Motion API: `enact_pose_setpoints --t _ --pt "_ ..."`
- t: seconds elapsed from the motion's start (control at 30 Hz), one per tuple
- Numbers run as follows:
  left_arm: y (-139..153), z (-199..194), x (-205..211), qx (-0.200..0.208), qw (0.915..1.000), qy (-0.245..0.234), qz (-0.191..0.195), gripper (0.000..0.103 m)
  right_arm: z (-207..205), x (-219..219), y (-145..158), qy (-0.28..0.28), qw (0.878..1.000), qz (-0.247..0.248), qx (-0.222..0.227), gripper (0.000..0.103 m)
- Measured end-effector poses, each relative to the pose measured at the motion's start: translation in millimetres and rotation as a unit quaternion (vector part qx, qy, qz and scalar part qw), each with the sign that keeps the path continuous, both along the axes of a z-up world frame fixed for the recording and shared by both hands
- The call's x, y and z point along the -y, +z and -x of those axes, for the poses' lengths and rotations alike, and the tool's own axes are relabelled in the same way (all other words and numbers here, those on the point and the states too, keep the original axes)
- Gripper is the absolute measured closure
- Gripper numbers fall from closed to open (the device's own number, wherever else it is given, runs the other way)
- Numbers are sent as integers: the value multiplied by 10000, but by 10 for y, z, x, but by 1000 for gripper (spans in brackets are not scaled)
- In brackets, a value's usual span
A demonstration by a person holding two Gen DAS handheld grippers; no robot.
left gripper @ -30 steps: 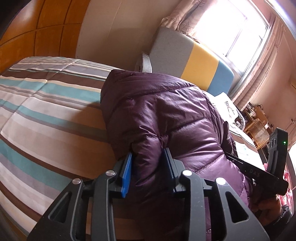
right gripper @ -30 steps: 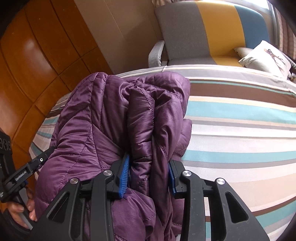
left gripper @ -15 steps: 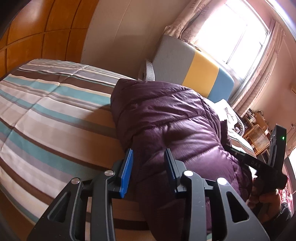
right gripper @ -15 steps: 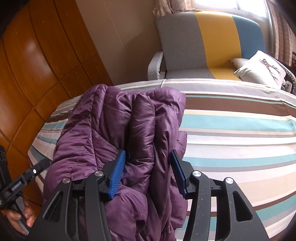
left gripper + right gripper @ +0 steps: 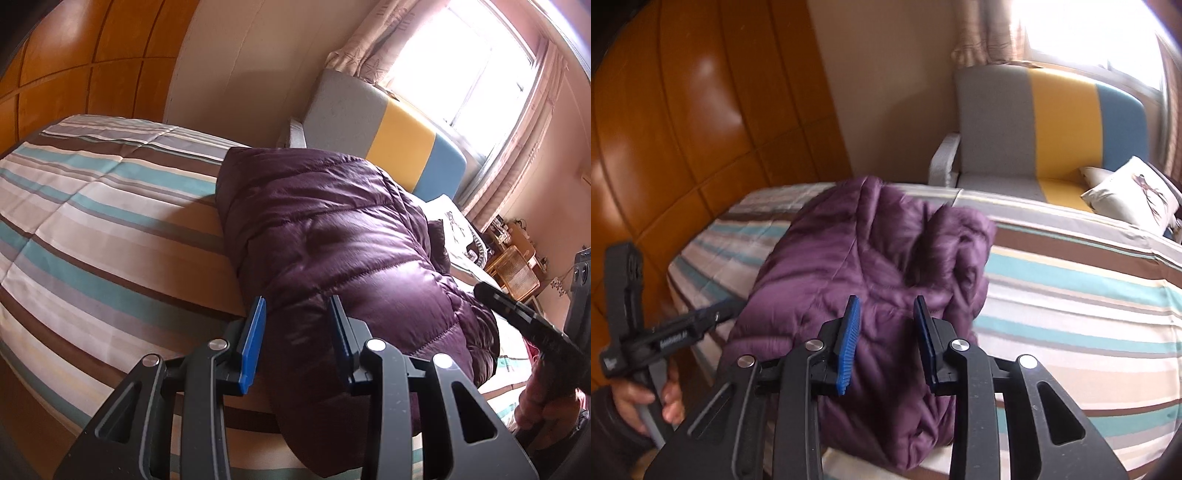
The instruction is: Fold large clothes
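Observation:
A purple quilted jacket (image 5: 332, 229) lies folded in a thick bundle on the striped bed (image 5: 92, 221). My left gripper (image 5: 297, 299) is at the bundle's near left corner. Fabric fills the gap between its blue pads (image 5: 253, 339), and it stays shut on that fold. In the right wrist view the jacket (image 5: 871, 258) is blurred and rests below my right gripper (image 5: 884, 301). That gripper's jaws are closing above the cloth with nothing pinched between them. The left gripper (image 5: 683, 325) shows there at the left, its tip at the jacket's edge.
An armchair (image 5: 1034, 129) in grey, yellow and blue stands past the bed's far side with a white cushion (image 5: 1130, 195) on it. Orange wooden panels (image 5: 683, 129) line the wall on the left. A bright window (image 5: 461, 62) and a cluttered shelf (image 5: 513, 258) are at the right.
The right gripper opened off the jacket fold, rose and drew back. The jacket settled flat on the bed. The left gripper pulled back a little, still around its fold.

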State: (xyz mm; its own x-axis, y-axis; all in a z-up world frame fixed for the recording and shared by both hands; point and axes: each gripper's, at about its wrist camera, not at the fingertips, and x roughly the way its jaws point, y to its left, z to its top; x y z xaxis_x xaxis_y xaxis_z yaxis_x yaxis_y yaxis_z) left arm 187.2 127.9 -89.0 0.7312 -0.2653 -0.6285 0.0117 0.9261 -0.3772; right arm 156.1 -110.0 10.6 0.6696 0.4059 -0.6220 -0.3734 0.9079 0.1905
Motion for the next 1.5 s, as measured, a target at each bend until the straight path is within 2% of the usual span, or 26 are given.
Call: enact_pose_setpoints --t 0.2,0.37,0.47,0.73,0.87,0.97,1.0,1.03,1.17,1.27,1.43,1.5 --pt "-64 -75 129 -102 9997 -63 -199 69 -82 -47 -359 -44 9976 497 -478 73" --pt "-131 -137 262 -85 9985 -77 -543 69 -173 -26 -665 -163 9962 583 -630 73" --pt "-168 -156 314 -63 9975 -19 -697 69 -188 -43 -748 -224 9964 527 -624 73" --pt "-51 -63 318 17 9964 228 -822 66 -121 -39 -634 -412 9965 463 -554 73" --pt "9 33 328 126 9954 314 -893 53 -61 -65 -551 -490 9968 459 -437 71" --pt "48 100 334 176 9949 376 -925 49 -25 -88 -484 -519 9969 473 -360 71" --pt "63 126 335 190 9947 401 -931 47 -4 -83 -465 -532 9969 460 -341 69" --pt "81 154 342 206 9945 413 -941 47 12 -68 -442 -550 9970 442 -331 62" --pt "147 240 360 286 9927 501 -1064 40 90 -50 -369 -592 9971 401 -257 61" --pt "206 325 366 361 9911 607 -1132 35 175 -34 -305 -714 9963 438 -172 49" --pt "277 433 357 457 9884 773 -1228 26 285 -74 -178 -804 9955 506 -22 47" --pt "296 475 335 464 9876 841 -1239 21 320 -64 -140 -902 9944 551 -19 40"
